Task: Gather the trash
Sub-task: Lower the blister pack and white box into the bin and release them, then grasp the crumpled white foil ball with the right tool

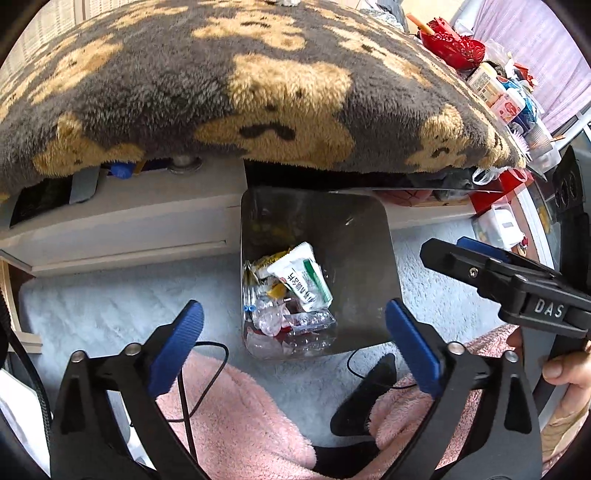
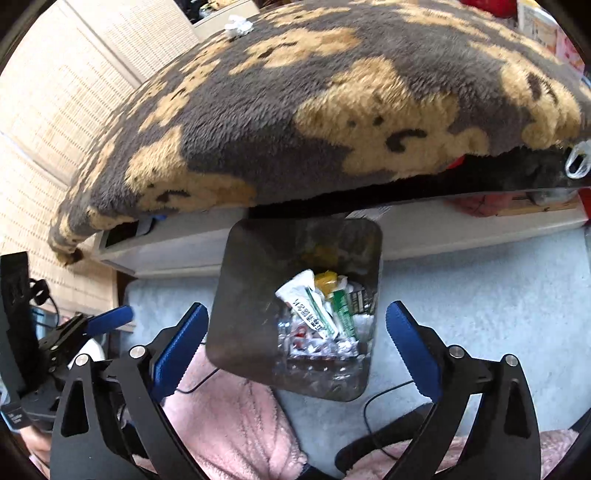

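Observation:
A grey square trash bin stands on the pale carpet against a low table. It holds a white packet with a green stripe, yellow wrappers and crumpled clear plastic. My left gripper hangs open above the bin's near side, with nothing between its blue pads. My right gripper is also open and empty over the same bin, where the white packet lies on top. One finger of the right gripper shows at the right of the left wrist view.
A grey blanket with tan bears drapes over the table above the bin. A crumpled white tissue lies on its far side. Pink fleece and a black cable are below the grippers. Cluttered boxes and a red bowl sit at right.

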`<act>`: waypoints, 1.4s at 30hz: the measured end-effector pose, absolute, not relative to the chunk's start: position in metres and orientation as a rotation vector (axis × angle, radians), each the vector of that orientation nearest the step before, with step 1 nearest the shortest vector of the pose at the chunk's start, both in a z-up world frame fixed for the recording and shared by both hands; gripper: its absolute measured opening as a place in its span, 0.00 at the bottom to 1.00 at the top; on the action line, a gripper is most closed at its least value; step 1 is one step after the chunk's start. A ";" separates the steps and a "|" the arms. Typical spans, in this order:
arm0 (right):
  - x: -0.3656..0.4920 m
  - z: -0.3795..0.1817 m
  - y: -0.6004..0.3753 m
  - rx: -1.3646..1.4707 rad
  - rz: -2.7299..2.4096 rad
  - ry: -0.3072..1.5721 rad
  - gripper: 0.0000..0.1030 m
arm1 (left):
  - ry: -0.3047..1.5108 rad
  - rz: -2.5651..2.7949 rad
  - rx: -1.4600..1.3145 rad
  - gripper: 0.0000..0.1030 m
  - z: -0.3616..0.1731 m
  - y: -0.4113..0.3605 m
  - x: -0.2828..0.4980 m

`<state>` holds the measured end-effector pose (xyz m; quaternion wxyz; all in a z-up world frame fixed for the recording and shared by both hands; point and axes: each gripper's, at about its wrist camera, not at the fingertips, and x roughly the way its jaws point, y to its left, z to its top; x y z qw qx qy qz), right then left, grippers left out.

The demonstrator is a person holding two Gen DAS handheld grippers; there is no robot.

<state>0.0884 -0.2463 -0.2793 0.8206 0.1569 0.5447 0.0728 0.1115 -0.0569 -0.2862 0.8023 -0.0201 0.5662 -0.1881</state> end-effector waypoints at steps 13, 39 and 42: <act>0.129 -0.222 -0.267 0.307 0.139 1.035 0.96 | 1.111 -0.385 -0.042 0.92 -0.244 -0.054 0.152; 0.405 -0.187 -0.221 0.270 0.241 0.902 0.73 | 0.974 -0.287 -0.045 0.92 -0.213 -0.047 0.314; 0.425 -0.194 -0.214 0.260 0.250 0.908 0.61 | 0.976 -0.281 -0.046 0.92 -0.215 -0.050 0.323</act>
